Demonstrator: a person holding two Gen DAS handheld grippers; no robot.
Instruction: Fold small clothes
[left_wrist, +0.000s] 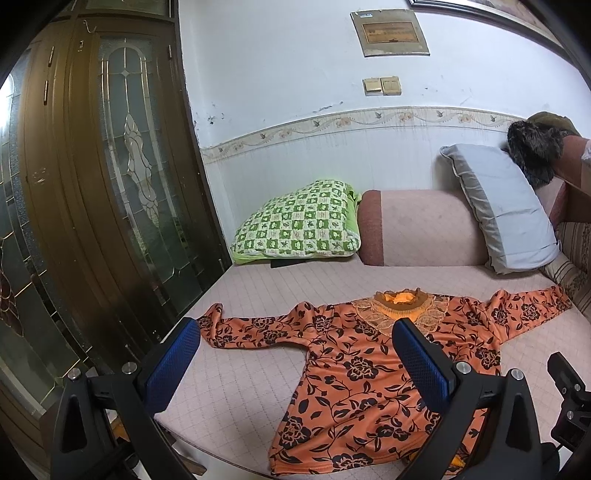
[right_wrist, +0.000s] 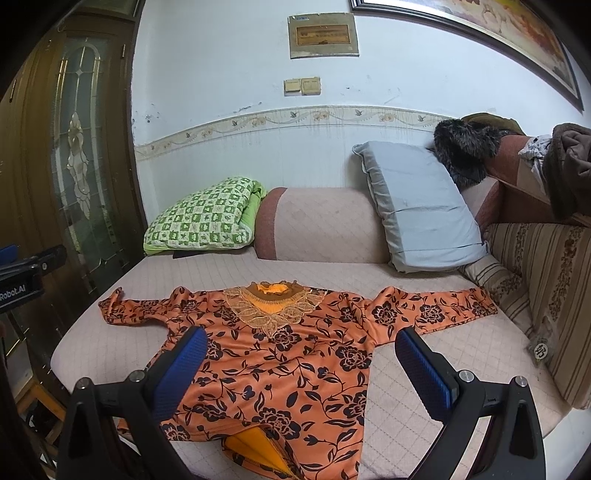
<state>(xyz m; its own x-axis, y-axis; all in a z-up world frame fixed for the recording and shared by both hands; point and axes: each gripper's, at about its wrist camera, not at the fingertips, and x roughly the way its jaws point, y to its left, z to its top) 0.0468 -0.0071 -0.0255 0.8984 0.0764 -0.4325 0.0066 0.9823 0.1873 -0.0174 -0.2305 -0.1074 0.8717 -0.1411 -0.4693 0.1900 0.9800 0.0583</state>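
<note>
An orange long-sleeved top with a black flower print (left_wrist: 354, 373) lies flat, face up, on the pink quilted sofa seat (left_wrist: 236, 373), both sleeves spread out and the lace collar toward the back. In the right wrist view the top (right_wrist: 284, 354) has its hem turned up at the front, showing orange lining. My left gripper (left_wrist: 295, 332) is open and empty, held above the top's left side. My right gripper (right_wrist: 301, 341) is open and empty, above the top's body. Neither touches the cloth.
A green checked folded quilt (left_wrist: 299, 221), a pink bolster (left_wrist: 421, 225) and a grey pillow (left_wrist: 502, 206) stand along the back. A striped cushion (right_wrist: 546, 295) is at the right. A brown glass door (left_wrist: 110, 184) is to the left, past the seat edge.
</note>
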